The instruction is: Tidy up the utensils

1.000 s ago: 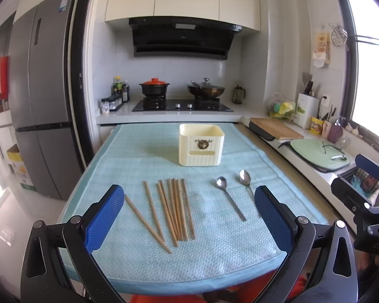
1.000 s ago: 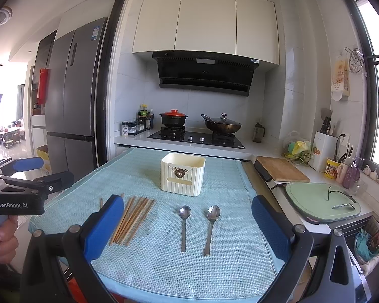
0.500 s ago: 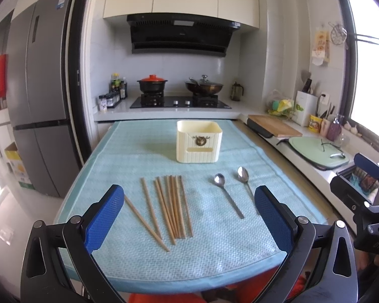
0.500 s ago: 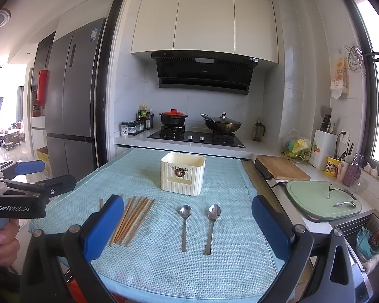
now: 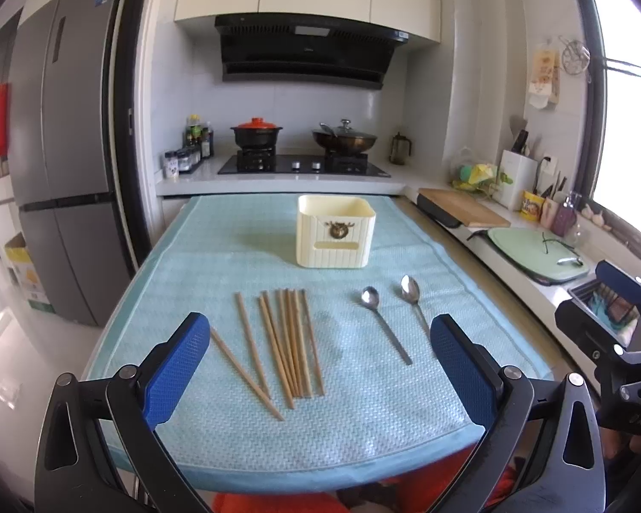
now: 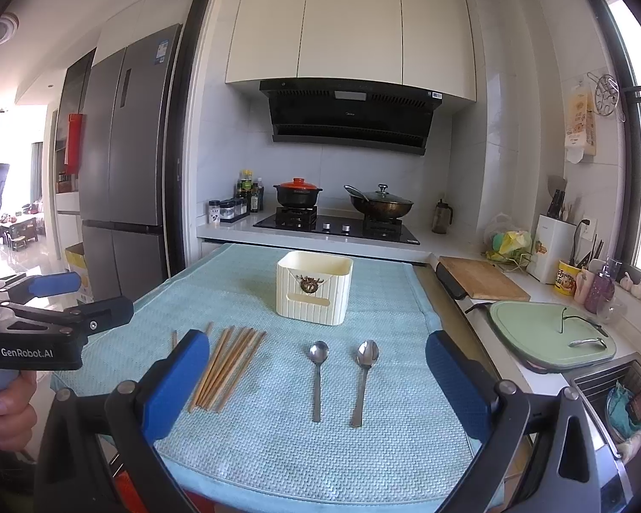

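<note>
Left wrist view: left gripper [image 5: 320,367] hangs over the near edge of the tabletop [image 5: 406,427], blue fingers [image 5: 175,372] spread wide, nothing between them. Light blue cloth [image 5: 218,265] covers the tabletop. Wooden chopsticks [image 5: 286,342] lie flat on the cloth, roughly parallel and fanned, two loose ones angled off to the left of the bunch. Two metal spoons [image 5: 384,320] lie just right of the chopsticks, bowls pointing away, handles toward the camera, apart from each other. Cream utensil holder [image 5: 335,231] stands upright farther back, centre of the cloth, well apart from chopsticks and spoons; inside not visible. Right gripper [image 5: 619,333] shows at the right edge, off the tabletop, beside the counter.

Right wrist view: right gripper [image 6: 320,384] also over the near tabletop [image 6: 363,470] edge, fingers [image 6: 457,384] wide apart, holding nothing. Spoons [image 6: 342,372] sit between the fingers in frame, side by side, not touching. Chopsticks [image 6: 228,363] to the left, partly hidden behind the left finger pad. Utensil holder [image 6: 314,286] behind them, upright. Left gripper [image 6: 55,299] visible at far left, held by a hand [image 6: 4,410], beside the cloth [image 6: 406,299] edge.

Background: stove [image 6: 337,224] with a red-lidded pot [image 6: 297,192] and a wok [image 6: 380,205], fridge [image 6: 124,171] to the left, cutting board [image 6: 483,282] on the counter to the right.
</note>
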Motion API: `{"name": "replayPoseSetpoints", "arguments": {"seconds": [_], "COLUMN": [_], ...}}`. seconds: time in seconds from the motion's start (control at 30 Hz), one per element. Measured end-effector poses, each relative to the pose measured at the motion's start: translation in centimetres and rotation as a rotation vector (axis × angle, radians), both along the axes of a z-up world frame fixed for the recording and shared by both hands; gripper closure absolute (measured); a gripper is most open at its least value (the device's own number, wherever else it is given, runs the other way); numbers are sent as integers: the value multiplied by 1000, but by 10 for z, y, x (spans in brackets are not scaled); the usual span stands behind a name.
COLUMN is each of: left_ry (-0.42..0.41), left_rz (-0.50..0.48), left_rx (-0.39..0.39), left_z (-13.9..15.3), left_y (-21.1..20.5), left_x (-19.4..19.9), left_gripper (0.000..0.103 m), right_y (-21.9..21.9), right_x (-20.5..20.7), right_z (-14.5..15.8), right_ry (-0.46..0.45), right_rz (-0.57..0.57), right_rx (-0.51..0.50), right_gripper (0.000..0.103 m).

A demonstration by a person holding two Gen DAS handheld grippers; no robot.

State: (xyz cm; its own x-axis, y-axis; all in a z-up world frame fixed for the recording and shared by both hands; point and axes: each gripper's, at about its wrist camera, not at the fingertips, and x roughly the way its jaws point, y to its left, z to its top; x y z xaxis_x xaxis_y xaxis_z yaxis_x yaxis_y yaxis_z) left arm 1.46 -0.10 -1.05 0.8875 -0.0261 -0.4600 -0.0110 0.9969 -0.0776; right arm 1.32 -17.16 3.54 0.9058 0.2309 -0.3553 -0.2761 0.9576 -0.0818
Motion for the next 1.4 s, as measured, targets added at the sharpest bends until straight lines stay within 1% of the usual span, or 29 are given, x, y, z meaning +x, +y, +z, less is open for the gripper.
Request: {"name": "replayPoseSetpoints", "arguments": {"seconds": [0.83,1.4], "left_ry": [19,15], "left_rz": [-11,-11], "left_rx": [-12,-10], "left_z": [-5,-5], "left_y": [0,0], "left_x": [3,3], "left_gripper": [0,0], "right_y": [2,2], "right_x": [2,4], "right_z": [-2,-3], "right_ry": [17,20], "right_rz": [10,10], "right_rx": [2,1], "right_gripper": [0,0]}}
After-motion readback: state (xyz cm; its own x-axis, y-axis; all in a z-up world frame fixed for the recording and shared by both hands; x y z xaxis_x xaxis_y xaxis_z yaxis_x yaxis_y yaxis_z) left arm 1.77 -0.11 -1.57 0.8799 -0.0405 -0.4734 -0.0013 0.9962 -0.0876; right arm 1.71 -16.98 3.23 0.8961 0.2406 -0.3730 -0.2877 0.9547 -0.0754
